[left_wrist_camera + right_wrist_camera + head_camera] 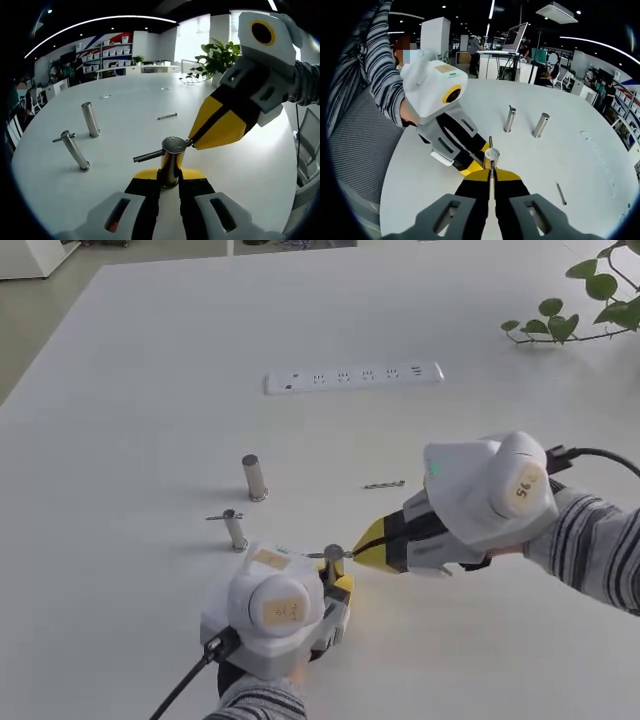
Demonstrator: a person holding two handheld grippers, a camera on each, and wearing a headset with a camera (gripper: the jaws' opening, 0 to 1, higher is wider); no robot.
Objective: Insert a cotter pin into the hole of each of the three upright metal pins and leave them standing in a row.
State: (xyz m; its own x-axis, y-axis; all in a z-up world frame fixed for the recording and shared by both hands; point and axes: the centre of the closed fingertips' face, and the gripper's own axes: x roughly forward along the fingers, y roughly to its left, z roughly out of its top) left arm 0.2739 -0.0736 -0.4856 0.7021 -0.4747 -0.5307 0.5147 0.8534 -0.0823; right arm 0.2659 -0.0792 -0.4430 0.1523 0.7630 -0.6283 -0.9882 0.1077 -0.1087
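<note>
Tongs of the left gripper (170, 176) are pressed on the lower part of the front metal pin (171, 159) and hold it upright on the white table (150, 390). In the left gripper view the yellow tips sit on both sides of the pin's foot, touching it.

The right gripper (360, 551) comes from the right side, and its yellow tips are just beside the head of this pin. In the right gripper view its tongs are closed together on one end of the held cotter pin (150, 156). This thin pin lies level and passes through the head of the front metal pin, with its free end sticking out on the side away from the right gripper.

The middle metal pin (235, 530) stands near, to the left and a little further from the person. The fitted cotter pin (222, 516) is across its top. The far metal pin (254, 478) stands upright just behind the middle one, with nothing through its top.

A loose cotter pin (384, 484) lies flat on the table, apart from the three pins, beyond the right gripper. A white power strip (355, 377) lies further back, and a green plant (590, 300) is at the far right corner.
</note>
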